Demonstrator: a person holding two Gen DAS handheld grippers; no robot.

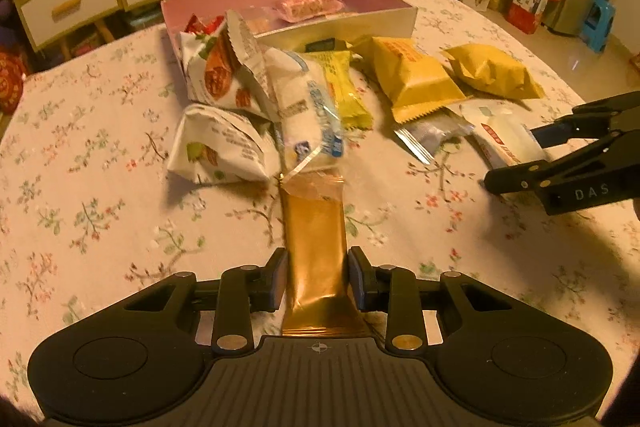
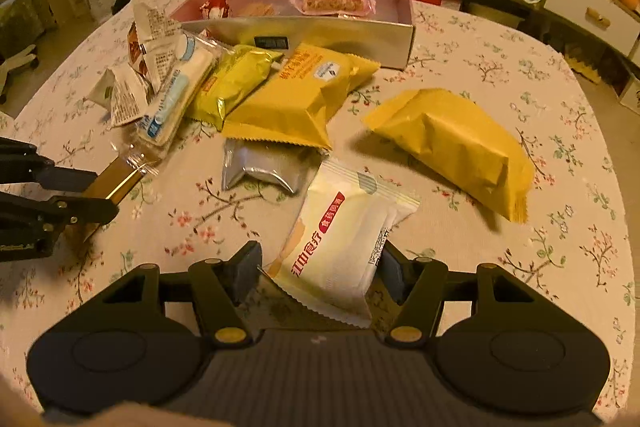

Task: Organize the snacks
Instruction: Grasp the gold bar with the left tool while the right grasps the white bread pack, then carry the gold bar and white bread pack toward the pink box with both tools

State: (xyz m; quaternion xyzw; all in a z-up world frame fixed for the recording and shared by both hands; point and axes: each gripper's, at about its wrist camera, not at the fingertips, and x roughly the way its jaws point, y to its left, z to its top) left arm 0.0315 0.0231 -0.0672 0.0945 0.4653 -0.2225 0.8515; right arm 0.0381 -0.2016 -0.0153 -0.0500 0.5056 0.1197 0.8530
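Note:
My left gripper [image 1: 318,275] is shut on the lower end of a long gold bar packet [image 1: 316,223], held just above the flowered tablecloth; the bar's clear top end brushes the snack pile. In the right wrist view, the left gripper [image 2: 106,193] shows at the left edge with the gold bar [image 2: 116,179]. My right gripper [image 2: 320,267] is shut on a cream packet with a red label [image 2: 340,239]. The right gripper [image 1: 514,161] also appears in the left wrist view, on the cream packet [image 1: 508,139]. A pink open box [image 2: 320,35] stands behind, holding a pink bar [image 2: 332,1].
Loose snacks lie before the box: two large yellow packets [image 2: 296,95] [image 2: 460,143], a small yellow one [image 2: 232,83], a silver pouch [image 2: 260,167], a white-and-blue pack [image 1: 308,107] and nut packets [image 1: 216,143]. Drawers and shelves stand beyond the round table's [image 1: 80,187] far edge.

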